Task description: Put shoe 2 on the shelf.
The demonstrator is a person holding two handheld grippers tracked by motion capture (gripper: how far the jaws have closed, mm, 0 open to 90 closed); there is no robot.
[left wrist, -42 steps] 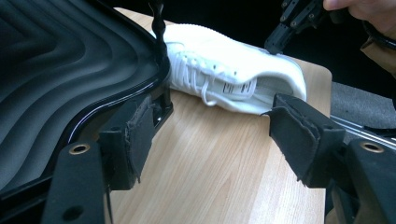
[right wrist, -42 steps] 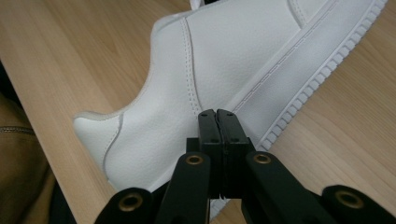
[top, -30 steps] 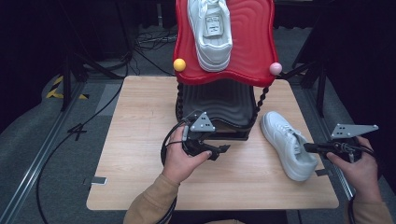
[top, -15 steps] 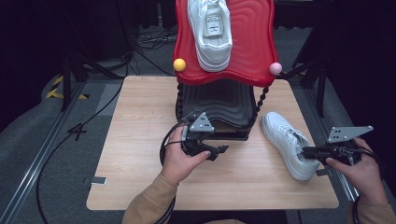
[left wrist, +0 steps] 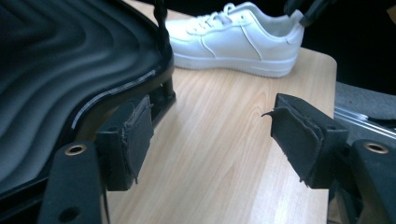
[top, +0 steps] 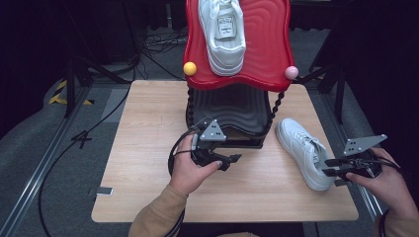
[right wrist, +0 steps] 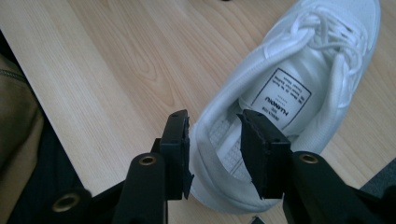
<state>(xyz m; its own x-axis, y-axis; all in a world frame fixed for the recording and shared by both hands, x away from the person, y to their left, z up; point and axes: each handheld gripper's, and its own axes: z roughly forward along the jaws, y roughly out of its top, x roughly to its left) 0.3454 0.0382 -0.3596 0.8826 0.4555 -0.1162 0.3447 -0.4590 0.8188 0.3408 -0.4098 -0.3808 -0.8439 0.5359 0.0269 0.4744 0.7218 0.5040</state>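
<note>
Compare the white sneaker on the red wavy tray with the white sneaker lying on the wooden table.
The white sneaker on the red wavy tray sits raised on the rack's top shelf; the white sneaker on the wooden table lies beside the rack's base. The tray sneaker has no gripper near it; the table sneaker has the right gripper straddling its heel collar, jaws not yet closed. Both are white, laced and upright.

High view: fixed above, looking forward and down on the counter [top: 148, 148]. Left claw [left wrist: 210, 135] camera: low, close, facing the white shoe [left wrist: 238, 37] beyond its jaws. Right claw [right wrist: 215, 144] camera: very near, straddling that shoe's heel. All three share the shoe.
</note>
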